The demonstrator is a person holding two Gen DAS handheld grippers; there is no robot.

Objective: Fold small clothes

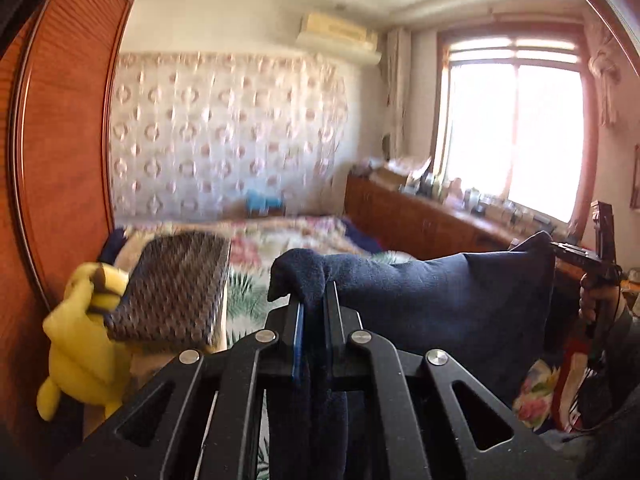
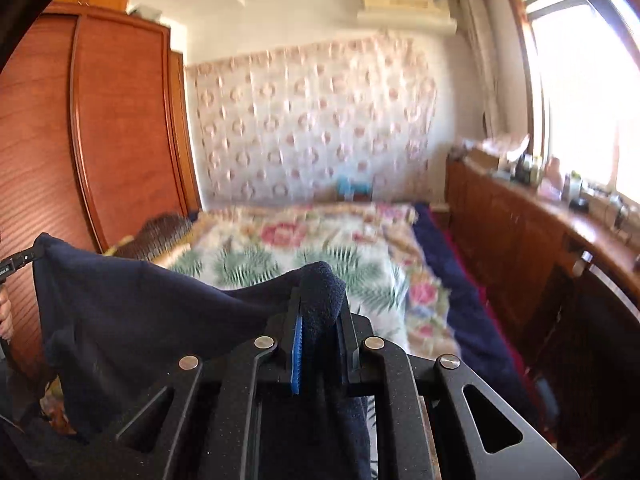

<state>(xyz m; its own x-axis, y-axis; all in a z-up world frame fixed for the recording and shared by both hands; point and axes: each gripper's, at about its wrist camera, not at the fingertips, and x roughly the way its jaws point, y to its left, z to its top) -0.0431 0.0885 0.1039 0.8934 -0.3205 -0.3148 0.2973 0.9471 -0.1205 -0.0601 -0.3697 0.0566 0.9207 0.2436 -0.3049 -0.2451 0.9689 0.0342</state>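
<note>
Navy garment (image 1: 440, 300) hanging stretched above bed (image 2: 320, 240) | left gripper (image 1: 316, 304) and right gripper (image 2: 320, 312) each pinching a bunched corner | risk: thin bites slipping, cloth sagging unevenly, fold skewing

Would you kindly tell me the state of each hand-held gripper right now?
Left hand-held gripper: shut on one corner of the navy garment.
Right hand-held gripper: shut on the other corner.

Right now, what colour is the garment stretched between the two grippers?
Dark navy blue, plain with no pattern. The garment shows best in the left wrist view.
</note>
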